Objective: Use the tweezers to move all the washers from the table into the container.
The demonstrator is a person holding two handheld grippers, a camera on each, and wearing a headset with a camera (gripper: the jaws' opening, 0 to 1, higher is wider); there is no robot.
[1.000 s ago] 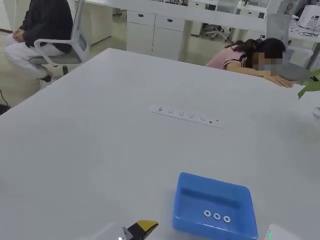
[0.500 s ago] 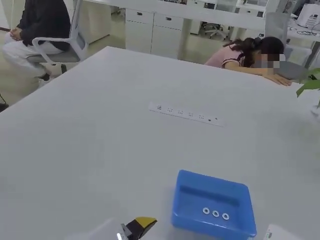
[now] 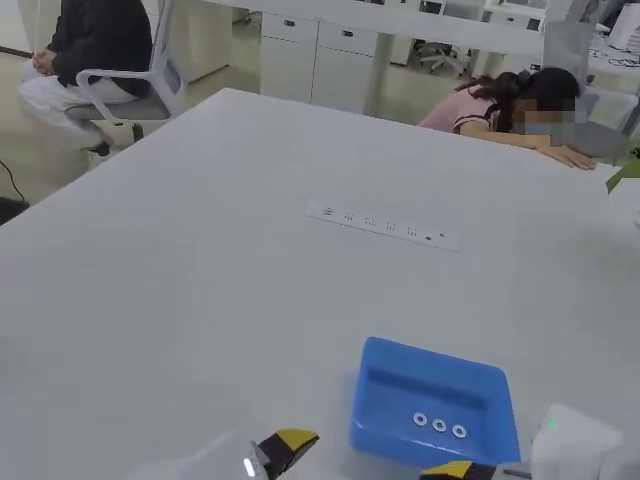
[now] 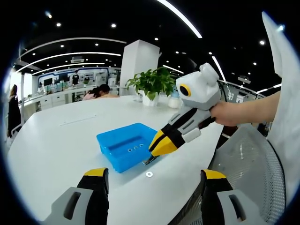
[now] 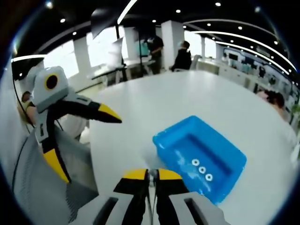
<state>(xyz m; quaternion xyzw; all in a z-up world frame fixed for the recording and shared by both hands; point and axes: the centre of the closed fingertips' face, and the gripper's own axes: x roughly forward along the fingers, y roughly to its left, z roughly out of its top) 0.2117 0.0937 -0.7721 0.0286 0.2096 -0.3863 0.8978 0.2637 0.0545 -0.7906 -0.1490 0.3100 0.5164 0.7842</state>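
Container: blue, by near edge of table; three washers in a row inside
Loose washer: on table, just beside container
Right tool: clenched on tweezers, tips close above loose washer
Left tool: released, jaws wide apart, at table's near edge

White table bears blue container, power strip, seemingly one washer.

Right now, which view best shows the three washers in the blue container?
The right gripper view: it looks down into the blue container, so the three washers appear large and separate. The head view shows them smaller, the left gripper view tiny and foreshortened.
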